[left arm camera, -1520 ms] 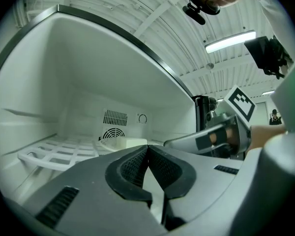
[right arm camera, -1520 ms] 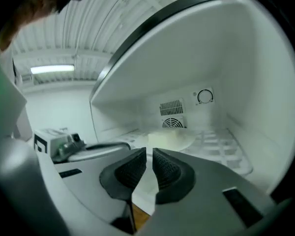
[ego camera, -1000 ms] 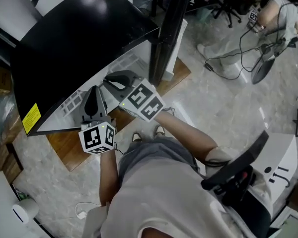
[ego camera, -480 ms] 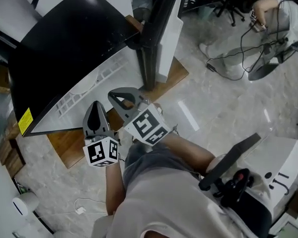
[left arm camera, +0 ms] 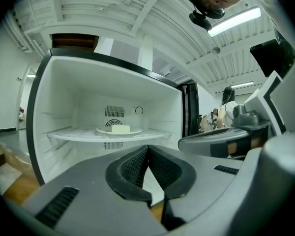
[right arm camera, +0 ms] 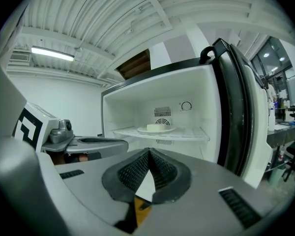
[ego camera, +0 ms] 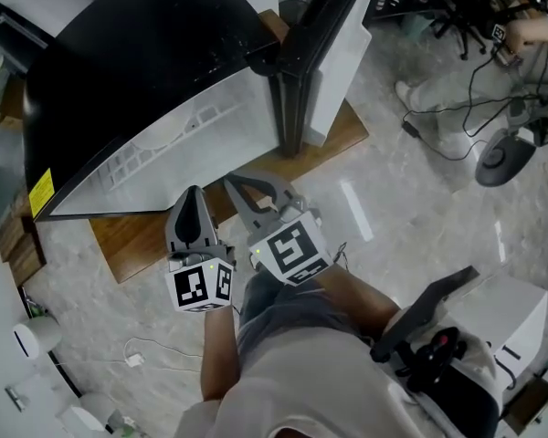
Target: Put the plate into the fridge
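Bearing a pale block (left arm camera: 121, 128), the white plate (left arm camera: 102, 131) sits flat.

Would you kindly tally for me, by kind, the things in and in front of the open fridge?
Fridge: 1
Shelf: 1
Plate: 1
Pale block: 1
Left tongs, right tongs: 2
Total: 6

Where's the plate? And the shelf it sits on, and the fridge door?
plate (left arm camera: 103, 130): left gripper view, on its left rim.
shelf (left arm camera: 69, 135): left gripper view, on the bare left part.
fridge door (right arm camera: 233, 117): right gripper view, on its dark edge.
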